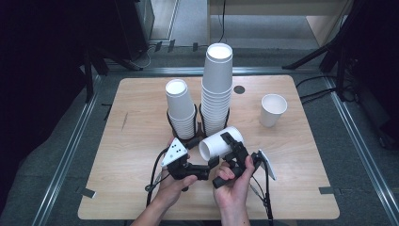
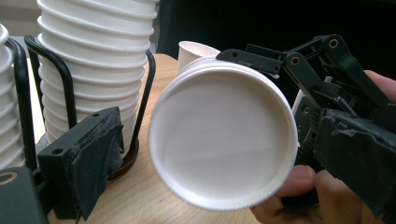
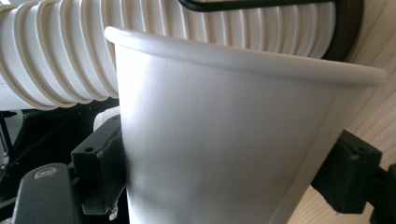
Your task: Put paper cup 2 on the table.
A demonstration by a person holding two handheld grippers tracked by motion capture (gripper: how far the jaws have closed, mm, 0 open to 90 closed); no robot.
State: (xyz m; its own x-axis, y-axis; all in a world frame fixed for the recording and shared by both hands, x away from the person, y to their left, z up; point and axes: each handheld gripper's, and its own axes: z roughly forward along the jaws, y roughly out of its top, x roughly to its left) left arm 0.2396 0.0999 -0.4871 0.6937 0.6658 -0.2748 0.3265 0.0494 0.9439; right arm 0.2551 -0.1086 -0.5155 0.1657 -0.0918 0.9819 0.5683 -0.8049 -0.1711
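Paper cup (image 1: 220, 142) held sideways, right gripper (image 1: 229, 142) clamped on wall; left gripper (image 1: 211, 162) jaws open, near rim. Risk: squeeze crushes thin wall, cup slips.

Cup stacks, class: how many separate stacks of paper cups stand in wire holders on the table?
2. The short stack stands left in its holder; the tall stack stands right beside it. A single cup stands apart, and another cup is held in the right claw.
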